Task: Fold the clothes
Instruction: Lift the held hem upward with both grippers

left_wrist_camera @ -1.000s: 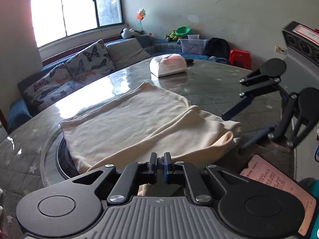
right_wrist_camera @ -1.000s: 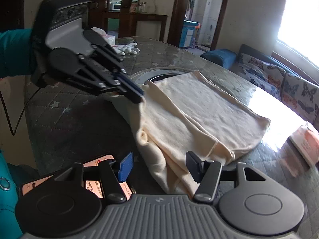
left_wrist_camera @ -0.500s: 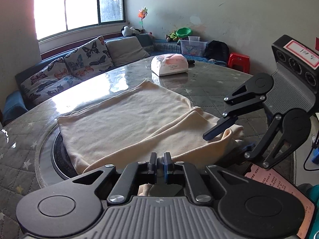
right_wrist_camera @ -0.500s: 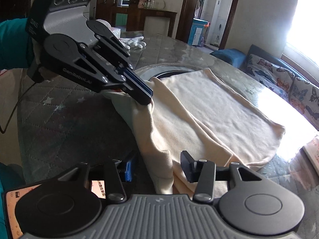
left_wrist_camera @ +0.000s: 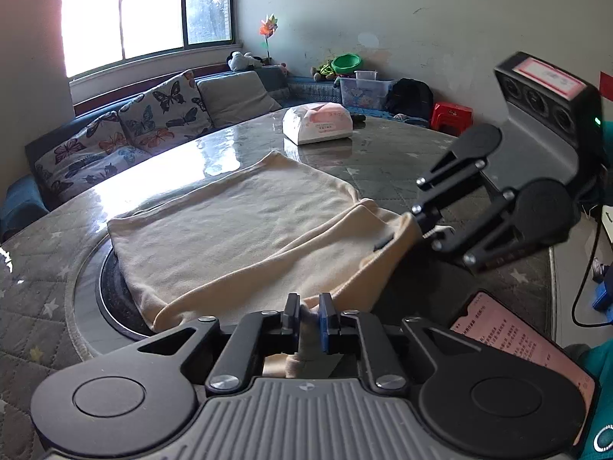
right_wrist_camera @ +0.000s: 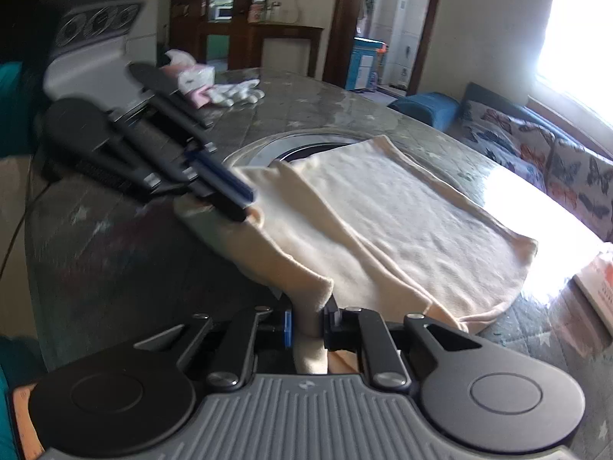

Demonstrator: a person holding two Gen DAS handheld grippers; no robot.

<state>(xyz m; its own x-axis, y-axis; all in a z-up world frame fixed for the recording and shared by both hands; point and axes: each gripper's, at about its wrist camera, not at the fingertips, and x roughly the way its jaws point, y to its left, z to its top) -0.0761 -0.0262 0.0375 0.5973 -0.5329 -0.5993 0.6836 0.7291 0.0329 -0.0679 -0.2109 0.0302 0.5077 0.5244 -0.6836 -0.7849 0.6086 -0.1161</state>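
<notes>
Round grey glass-topped table: one cream knit garment, half folded. Left gripper and right gripper each clenched on garment's six-o'clock edge.

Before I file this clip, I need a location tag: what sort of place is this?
Most likely a living-dining room in a home. A sofa with butterfly cushions sits under the window, toys and a storage bin line the wall, and a cloth lies on a big round table.
</notes>
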